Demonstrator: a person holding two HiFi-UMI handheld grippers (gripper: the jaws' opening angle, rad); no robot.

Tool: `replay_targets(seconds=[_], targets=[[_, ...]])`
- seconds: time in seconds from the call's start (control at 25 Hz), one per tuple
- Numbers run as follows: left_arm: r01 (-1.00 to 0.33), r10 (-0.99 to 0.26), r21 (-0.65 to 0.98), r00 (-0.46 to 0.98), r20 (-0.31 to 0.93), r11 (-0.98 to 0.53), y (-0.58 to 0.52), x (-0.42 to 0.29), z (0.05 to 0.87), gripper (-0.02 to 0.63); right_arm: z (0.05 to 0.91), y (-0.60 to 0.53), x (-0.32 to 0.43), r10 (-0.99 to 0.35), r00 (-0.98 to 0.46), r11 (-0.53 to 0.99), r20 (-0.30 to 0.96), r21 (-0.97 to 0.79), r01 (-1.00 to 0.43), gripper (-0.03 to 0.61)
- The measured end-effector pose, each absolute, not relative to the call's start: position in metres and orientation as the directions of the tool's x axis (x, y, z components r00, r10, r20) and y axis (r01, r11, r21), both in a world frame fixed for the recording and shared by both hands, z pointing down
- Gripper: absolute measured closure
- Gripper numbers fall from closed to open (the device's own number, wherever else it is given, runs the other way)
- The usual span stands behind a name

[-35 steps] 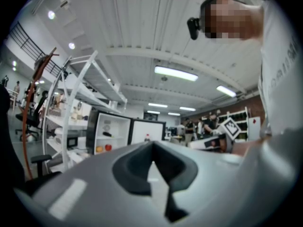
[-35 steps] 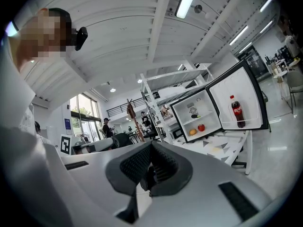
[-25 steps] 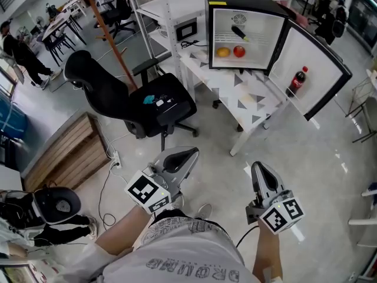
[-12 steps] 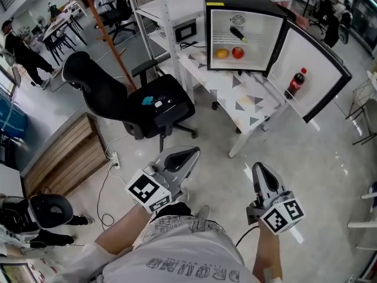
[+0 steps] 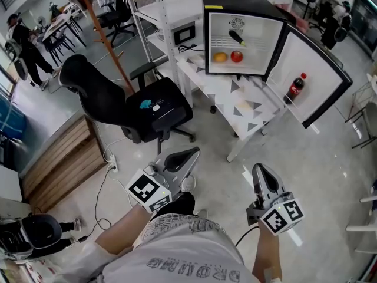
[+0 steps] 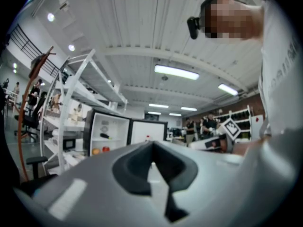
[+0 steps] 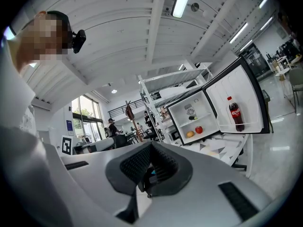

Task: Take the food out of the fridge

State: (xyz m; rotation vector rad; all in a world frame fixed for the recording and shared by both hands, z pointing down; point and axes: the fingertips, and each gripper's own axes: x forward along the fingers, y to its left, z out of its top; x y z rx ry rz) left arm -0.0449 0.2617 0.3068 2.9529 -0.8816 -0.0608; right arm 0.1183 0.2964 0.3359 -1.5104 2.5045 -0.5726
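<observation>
Food sits in the open fridge [image 5: 241, 0] on the white table [image 5: 231, 92], well ahead of you. An orange fruit [image 5: 220, 56] and a red fruit [image 5: 237, 56] lie side by side on the lower level, and a dark long item [image 5: 236, 37] lies on the wire shelf above them.

Against a second ago, the fridge has drifted slightly up and left in your head view. The black office chair [image 5: 154, 108] has slid the same way, and the person in black at the lower left has slipped toward the corner. Your two grippers keep their places in that view.

The dark long item lies flat, its long axis slanting from upper left to lower right in the head view. Both fruits are round, with no clear direction.

A cola bottle [image 5: 296, 87] stands upright in the shelf of the swung-out door [image 5: 321, 61], cap up. Its red label carries white lettering too small to read. A yellow sticker [image 5: 214, 7] at the fridge's top front edge is also unreadable.

Your left gripper [image 5: 191, 154] and right gripper [image 5: 260, 169] hang low near your body, pointing toward the fridge. Each has its jaws pressed together on nothing.
</observation>
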Motion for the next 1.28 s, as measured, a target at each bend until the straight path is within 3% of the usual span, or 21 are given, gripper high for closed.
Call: replay_targets(seconds=[1.28], targets=[[-0.520,-0.524,0.150,0.851,0.016,-0.841,0.055,-0.050,0.343,0.607,0.368,0.099,0.104,-0.871,-0.466,0.368,0.154,-0.423,-0.828,0.575]])
